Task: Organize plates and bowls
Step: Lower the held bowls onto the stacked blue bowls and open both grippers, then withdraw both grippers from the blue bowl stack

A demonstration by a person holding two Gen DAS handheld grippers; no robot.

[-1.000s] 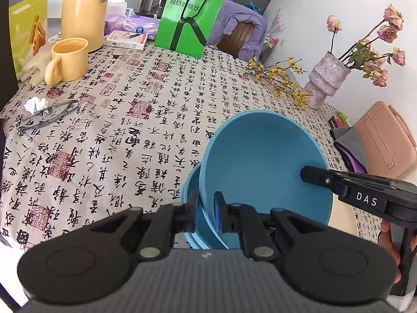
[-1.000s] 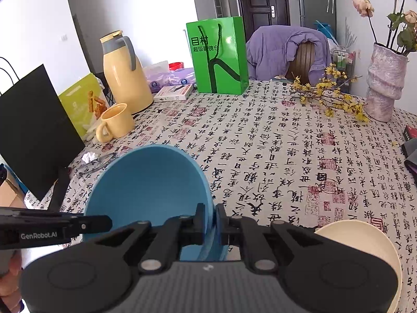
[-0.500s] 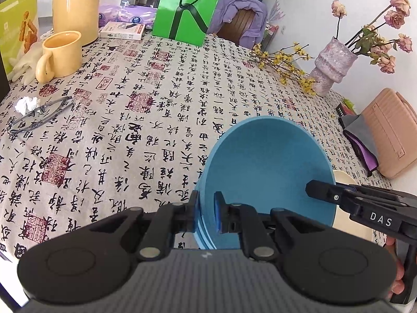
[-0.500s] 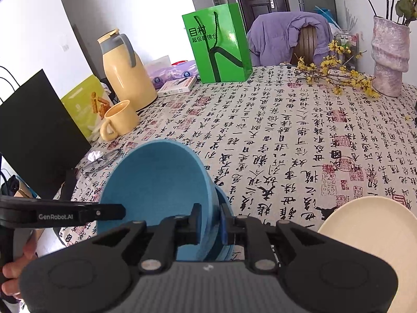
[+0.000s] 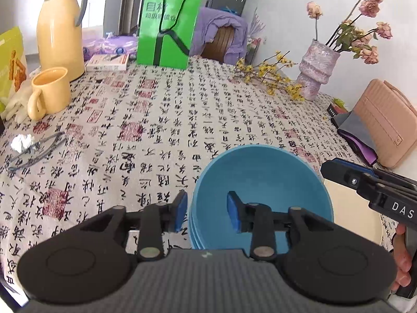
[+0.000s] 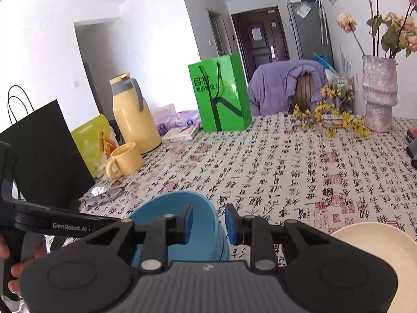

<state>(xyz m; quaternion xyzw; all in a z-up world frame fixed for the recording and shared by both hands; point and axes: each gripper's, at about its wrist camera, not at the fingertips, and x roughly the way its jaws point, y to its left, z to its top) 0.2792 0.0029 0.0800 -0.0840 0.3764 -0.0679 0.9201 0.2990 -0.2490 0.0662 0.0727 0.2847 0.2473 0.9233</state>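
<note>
The stacked blue bowls (image 5: pixel 260 190) are seen at lower centre, beside the cream plate (image 5: pixel 351 216). The left gripper (image 5: pixel 207 212) and right gripper (image 6: pixel 208 223) are held with jaws parted, straddling the bowl rim without clamping.

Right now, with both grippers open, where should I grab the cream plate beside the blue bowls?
Take the cream plate by its raised rim, coming in low from the near right edge; it lies flat, and the blue bowls crowd its left side.

Lower right in both views, the cream plate (image 5: pixel 349 216) is cut off by the frame edge and partly hidden behind gripper bodies.
</note>
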